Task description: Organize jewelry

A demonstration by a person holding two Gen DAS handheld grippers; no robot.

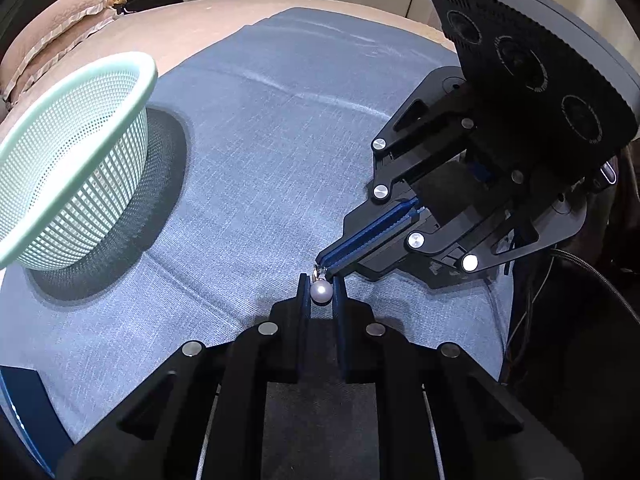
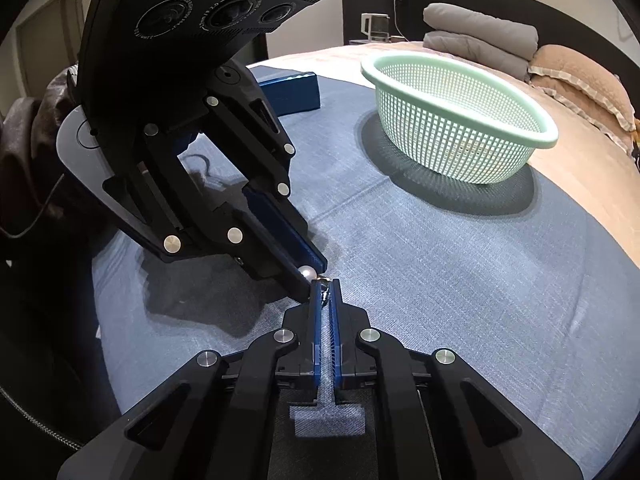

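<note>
The small white pearl pendant with a metal loop [image 1: 321, 291] is held low over the blue woven cloth [image 1: 256, 184] that covers the bed, well apart from the pale green plastic mesh basket [image 1: 76, 168]. The left tongs [image 1: 321, 293] are closed narrow on the round pearl, one pad on each side of it. The right tongs [image 1: 326, 267] come from the side away from the basket and are shut tight on the metal loop at the top of the pearl.

In the right wrist view the same pearl [image 2: 307, 272] sits at the tip of the left tongs [image 2: 310, 276], and the right tongs [image 2: 326, 292] pinch the small metal part. The basket [image 2: 460, 120] stands on the cloth beyond them. A dark blue box [image 2: 292, 90] lies farther from the pearl than the basket rim, beside the basket. On the housing above the left tongs I can read partly "GenRobot.AI" and "STEREO"; the rest is too small.
</note>
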